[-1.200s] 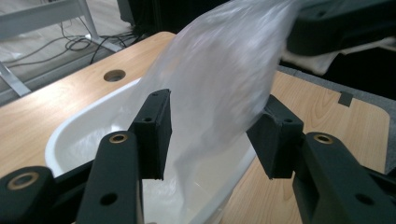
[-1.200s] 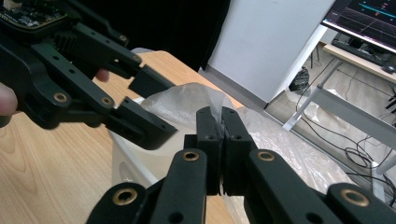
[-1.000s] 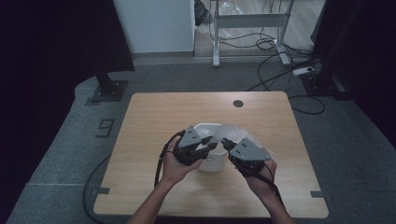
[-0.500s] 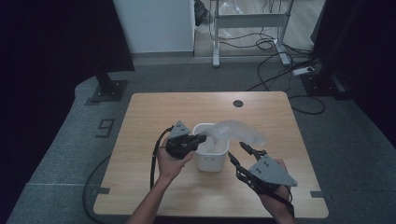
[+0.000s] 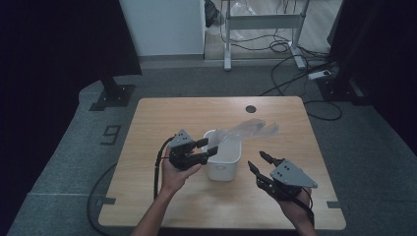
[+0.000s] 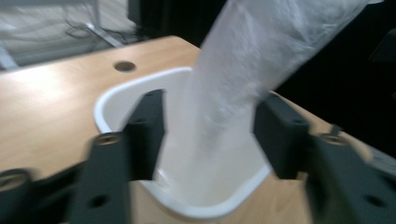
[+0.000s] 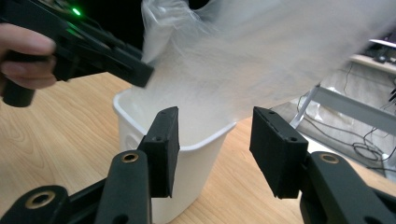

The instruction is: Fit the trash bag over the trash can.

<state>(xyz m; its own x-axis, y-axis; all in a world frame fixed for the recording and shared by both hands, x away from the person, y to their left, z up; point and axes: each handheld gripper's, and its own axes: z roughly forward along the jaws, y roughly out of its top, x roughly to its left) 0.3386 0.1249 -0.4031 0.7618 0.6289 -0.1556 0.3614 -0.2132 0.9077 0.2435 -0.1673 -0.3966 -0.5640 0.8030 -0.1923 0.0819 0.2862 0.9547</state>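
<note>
Both tools have let go: the left tool [image 5: 210,150] has just opened, the bag [image 5: 248,130] loose between its jaws over the bin [image 5: 223,169]; the right tool [image 5: 259,162] stands open, withdrawn lower right.

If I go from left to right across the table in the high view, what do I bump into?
left gripper → white bin → right gripper

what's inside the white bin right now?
A clear plastic bag stands in the white bin, its top spilling out past the rim. The bag's film hides the bin's floor, so anything under it is unseen.
</note>
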